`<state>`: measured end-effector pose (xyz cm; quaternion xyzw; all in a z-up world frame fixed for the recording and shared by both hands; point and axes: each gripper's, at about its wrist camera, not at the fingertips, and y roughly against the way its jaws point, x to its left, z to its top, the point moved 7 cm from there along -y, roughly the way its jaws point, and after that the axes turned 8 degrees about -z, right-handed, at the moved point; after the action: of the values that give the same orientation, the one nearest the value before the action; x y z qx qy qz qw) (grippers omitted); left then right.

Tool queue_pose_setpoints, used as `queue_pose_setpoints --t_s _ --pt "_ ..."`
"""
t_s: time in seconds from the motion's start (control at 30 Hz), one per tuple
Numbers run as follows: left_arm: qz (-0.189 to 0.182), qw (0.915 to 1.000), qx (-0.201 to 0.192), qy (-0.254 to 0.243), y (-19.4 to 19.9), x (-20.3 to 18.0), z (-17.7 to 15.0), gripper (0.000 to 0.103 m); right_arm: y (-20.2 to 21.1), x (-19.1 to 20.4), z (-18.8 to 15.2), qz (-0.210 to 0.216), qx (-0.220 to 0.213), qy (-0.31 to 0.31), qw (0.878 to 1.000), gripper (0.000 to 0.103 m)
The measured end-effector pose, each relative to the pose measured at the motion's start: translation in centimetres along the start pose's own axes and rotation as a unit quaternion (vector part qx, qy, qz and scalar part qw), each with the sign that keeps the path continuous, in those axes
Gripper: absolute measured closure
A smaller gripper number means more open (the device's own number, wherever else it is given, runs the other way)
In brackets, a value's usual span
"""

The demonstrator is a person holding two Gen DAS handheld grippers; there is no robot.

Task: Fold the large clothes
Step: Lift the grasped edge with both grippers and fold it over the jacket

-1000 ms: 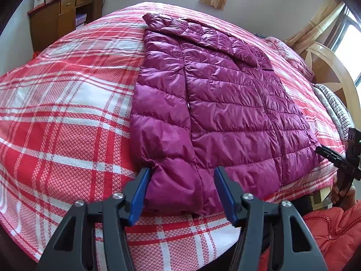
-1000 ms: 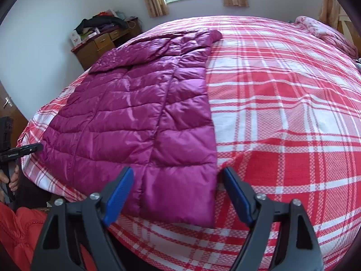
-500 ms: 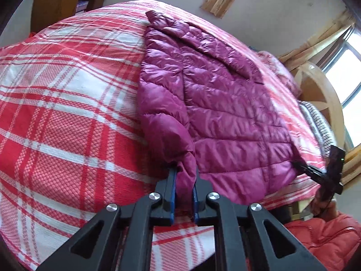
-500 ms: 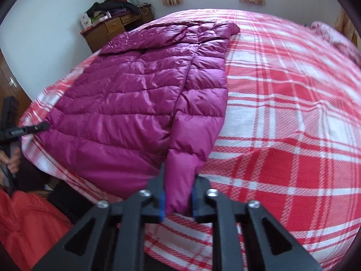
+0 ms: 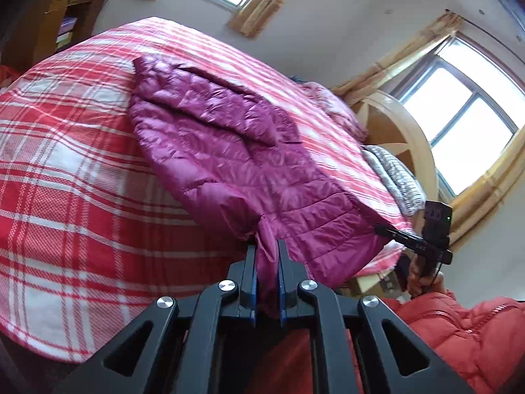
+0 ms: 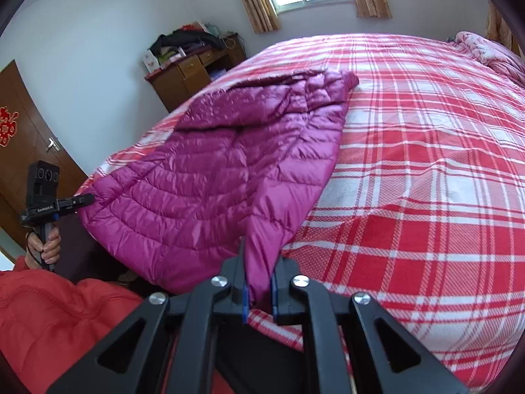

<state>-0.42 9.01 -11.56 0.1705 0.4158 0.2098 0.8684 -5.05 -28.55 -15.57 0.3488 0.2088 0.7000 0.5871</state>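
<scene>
A magenta quilted puffer jacket (image 5: 249, 170) lies on a bed with a red and white plaid cover (image 5: 65, 190). My left gripper (image 5: 266, 252) is shut on the jacket's near hem corner and holds it lifted off the bed. My right gripper (image 6: 257, 266) is shut on the other hem corner of the jacket (image 6: 229, 170), also lifted. The hem hangs stretched between the two grippers while the collar end rests on the bed (image 6: 426, 164). Each gripper shows in the other's view: the right one (image 5: 393, 234), the left one (image 6: 82, 200).
A wooden desk (image 6: 193, 75) with piled items stands by the far wall. A wooden headboard (image 5: 403, 138) and folded striped cloth (image 5: 393, 174) are at the bed's head. The person's red jacket (image 6: 49, 321) is close below. A brown door (image 6: 19, 151) is at left.
Both grippers closed on the jacket's hem corners, then raised them; the near part of the jacket now hangs lifted off the bed.
</scene>
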Motion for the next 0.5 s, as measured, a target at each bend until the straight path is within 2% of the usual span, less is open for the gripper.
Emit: queue_pose_setpoints --t_s 0.17,0.23,0.43,0.5 --pt "-0.017 0.9996 -0.017 -0.017 1.8 -3.4 0.0 0.095 3.6 0.3 0.7 0.019 -0.030 -0.017 0.999 0.091" --pt "-0.013 0.9993 -0.030 -0.021 2.1 -4.2 0.9 0.095 4.4 0.0 1.5 0.030 -0.044 -0.032 0.998 0.092" --pt "0.015 0.9958 -0.090 0.007 3.5 -3.3 6.7 0.095 4.9 -1.3 6.8 0.060 -0.076 -0.079 0.992 0.092" --pt "0.019 0.9937 -0.106 0.032 3.4 -2.1 8.6 0.095 4.4 -2.2 9.0 0.054 -0.087 -0.095 0.990 0.092"
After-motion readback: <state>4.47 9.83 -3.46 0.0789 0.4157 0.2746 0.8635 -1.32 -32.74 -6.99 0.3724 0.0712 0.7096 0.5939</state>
